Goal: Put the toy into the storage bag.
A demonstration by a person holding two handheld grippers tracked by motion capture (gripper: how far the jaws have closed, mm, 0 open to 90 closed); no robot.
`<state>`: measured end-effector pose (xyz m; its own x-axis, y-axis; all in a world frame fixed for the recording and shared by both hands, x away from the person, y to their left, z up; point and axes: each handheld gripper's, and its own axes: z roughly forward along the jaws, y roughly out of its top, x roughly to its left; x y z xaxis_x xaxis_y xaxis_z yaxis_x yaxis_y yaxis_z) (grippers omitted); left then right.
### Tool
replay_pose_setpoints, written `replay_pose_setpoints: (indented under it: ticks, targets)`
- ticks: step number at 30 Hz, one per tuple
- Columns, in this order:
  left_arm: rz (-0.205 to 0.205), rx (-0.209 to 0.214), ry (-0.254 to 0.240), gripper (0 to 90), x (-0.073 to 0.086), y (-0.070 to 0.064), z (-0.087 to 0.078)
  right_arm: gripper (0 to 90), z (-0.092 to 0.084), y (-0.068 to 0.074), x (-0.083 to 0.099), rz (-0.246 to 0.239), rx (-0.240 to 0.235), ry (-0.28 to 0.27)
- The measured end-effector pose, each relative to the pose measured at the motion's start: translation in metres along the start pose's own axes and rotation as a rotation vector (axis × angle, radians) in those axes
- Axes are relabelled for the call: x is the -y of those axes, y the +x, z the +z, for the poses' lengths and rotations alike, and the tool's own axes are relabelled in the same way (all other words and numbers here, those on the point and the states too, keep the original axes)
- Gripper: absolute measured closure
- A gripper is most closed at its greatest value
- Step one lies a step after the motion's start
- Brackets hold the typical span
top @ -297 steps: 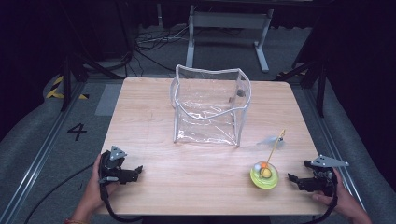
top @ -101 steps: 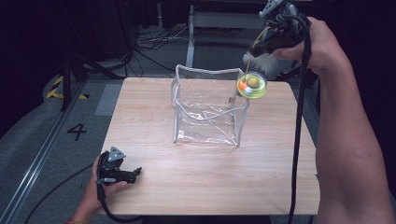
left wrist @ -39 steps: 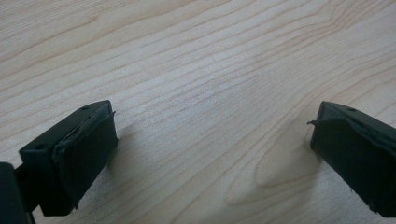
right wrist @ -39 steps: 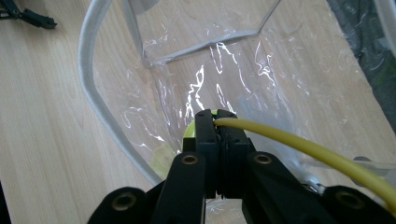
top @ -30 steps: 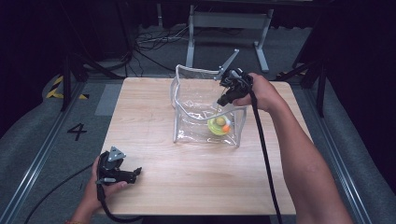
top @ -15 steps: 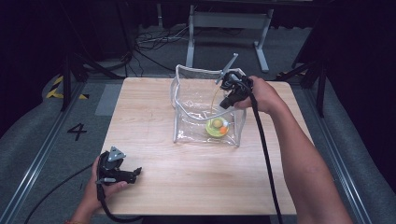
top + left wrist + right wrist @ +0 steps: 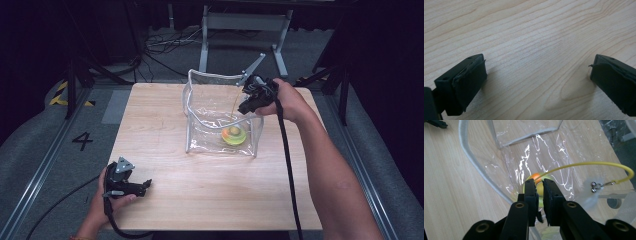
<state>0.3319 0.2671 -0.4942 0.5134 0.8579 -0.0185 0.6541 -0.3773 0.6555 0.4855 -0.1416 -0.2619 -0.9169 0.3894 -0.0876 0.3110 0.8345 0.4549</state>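
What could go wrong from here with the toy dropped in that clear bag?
1. The yellow wand arcs up out of the clear bag beside the right hand-held gripper, whose jaws have just been opening with a narrow gap; pulling out could snag it and drag the toy back up.
2. The bag is soft and unsupported; the left hand-held gripper sits apart on the table, so a bump on the rim could tip the bag.
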Motion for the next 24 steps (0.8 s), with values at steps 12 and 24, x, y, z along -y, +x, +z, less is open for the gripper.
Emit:
replay_pose_setpoints:
  ticks: [12,24]
  targets:
    - [-0.001,-0.003,-0.003,0.8,0.0,0.0,0.0,72.9,-0.029,0.016,0.008,-0.027,0.055,-0.075]
    - [0.0,-0.001,0.0,0.8,0.0,0.0,0.0,57.8,-0.049,0.022,0.028,-0.005,0.118,-0.124]
